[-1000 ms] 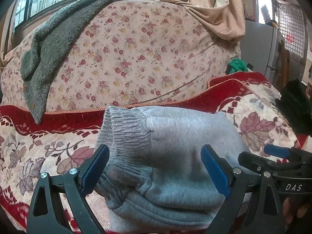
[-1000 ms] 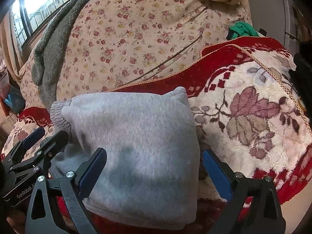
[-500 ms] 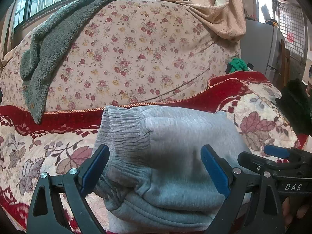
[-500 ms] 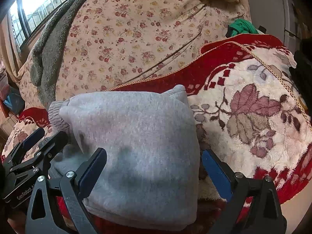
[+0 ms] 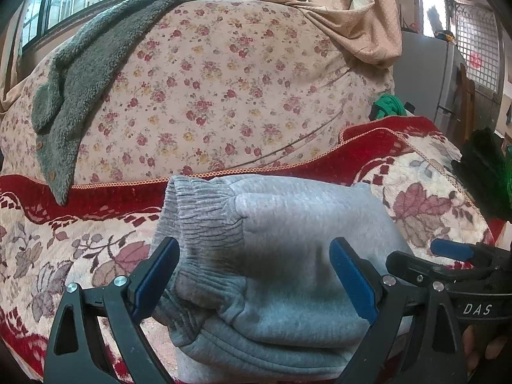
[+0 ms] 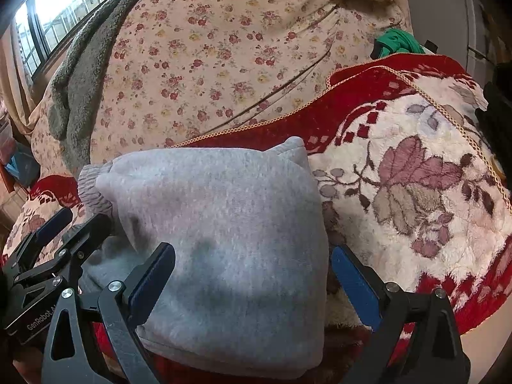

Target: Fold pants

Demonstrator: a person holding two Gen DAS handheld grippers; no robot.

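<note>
Comparing the left wrist view with the one a second ago, almost nothing has shifted: the left hand-held gripper (image 5: 254,283) hangs with its blue pads spread wide on either side of the grey pants (image 5: 281,256), pinching nothing. The pants lie as a thick folded bundle on the red floral blanket (image 5: 80,256) of the sofa, ribbed cuff (image 5: 204,211) uppermost, near the front edge. The right hand-held gripper (image 5: 454,256) shows at the right, just beside the bundle.

From the right wrist view, the right hand-held gripper (image 6: 252,283) is likewise spread, astride the bundle's right end, holding nothing. Such stillness suggests the folding is done, or nearly, with both tools released.
</note>
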